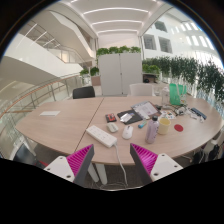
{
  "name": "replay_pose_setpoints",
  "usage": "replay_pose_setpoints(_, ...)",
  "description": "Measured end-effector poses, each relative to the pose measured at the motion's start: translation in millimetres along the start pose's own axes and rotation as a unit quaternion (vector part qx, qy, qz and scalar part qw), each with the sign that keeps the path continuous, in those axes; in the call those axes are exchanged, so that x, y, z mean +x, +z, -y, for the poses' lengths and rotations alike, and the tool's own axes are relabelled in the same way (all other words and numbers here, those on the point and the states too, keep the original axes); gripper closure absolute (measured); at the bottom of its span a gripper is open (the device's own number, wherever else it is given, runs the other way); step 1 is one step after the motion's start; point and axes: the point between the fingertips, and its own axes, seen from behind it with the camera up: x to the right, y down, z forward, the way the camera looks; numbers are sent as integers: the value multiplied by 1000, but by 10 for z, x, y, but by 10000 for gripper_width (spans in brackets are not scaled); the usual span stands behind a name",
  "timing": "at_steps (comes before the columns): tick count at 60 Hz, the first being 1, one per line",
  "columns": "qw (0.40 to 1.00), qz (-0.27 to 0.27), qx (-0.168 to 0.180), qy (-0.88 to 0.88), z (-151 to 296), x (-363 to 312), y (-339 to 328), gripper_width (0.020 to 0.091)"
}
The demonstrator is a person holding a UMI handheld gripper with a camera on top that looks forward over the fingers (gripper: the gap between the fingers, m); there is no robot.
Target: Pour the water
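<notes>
The tool point(113, 160) is hovering well back from the light wooden tabletop point(60, 122), its two fingers with magenta pads point(79, 160) standing wide apart and gripping nothing. Beyond the fingers, a cluster of small things is sitting on the tabletop: a flat white keyboard-like slab point(101, 135), a tall slim blue-grey bottle point(152, 130) standing upright, a short yellow cup point(164, 125) just beside it, and a small red item point(180, 126) a little further along. A green translucent container point(176, 94) is standing near the far edge of the tabletop. A black office chair point(84, 92) is sitting behind the tabletop, and white cabinets point(120, 72) topped with green plants point(118, 49) are standing farther back.
</notes>
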Motion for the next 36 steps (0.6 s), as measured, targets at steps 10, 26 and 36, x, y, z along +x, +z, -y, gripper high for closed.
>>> replay_pose_setpoints(10, 1000, -2, -7, -7, -112, -102, -124, 291)
replay_pose_setpoints(26, 1000, -7, 3, -7, -93, 70, -161, 291)
replay_pose_setpoints(36, 996, -29, 71, -34, 111, 606, -43, 295)
